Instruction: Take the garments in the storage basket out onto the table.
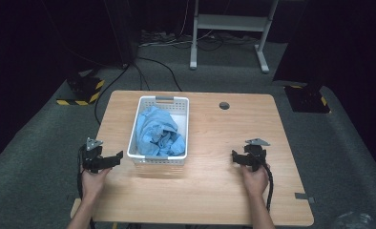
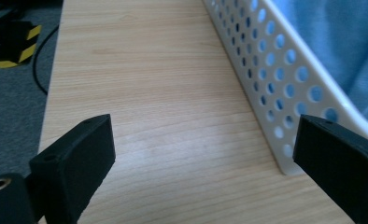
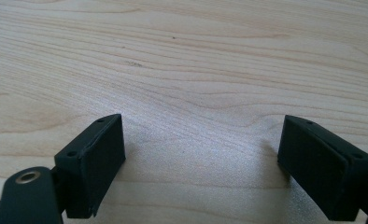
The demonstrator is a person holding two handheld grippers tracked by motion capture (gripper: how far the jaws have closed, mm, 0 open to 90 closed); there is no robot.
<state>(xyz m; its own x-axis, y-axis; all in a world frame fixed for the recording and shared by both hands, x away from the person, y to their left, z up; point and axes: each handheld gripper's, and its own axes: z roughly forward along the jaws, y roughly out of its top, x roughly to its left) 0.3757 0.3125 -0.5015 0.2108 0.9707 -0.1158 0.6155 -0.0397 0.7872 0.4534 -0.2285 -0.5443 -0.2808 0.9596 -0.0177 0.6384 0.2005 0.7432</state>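
A white perforated basket (image 1: 182, 125) stands on the wooden table, left of centre, with crumpled light blue cloth (image 1: 157, 133) inside. My left gripper (image 1: 105, 160) rests near the table's left front, just left of the basket's near corner, open and empty. In the left gripper view the basket wall (image 2: 261, 70) runs along the right with the blue cloth (image 2: 331, 42) behind it. My right gripper (image 1: 245, 158) sits at the right front, open over bare wood. The right gripper view shows its jaws spread wide above the tabletop (image 3: 187, 70).
A round grey grommet (image 1: 224, 105) is set in the table's far edge. Cables and a white desk frame (image 1: 229, 28) stand on the carpet beyond. A black and yellow striped block (image 1: 83, 90) lies on the floor at the left. The table's edge is close to my left gripper.
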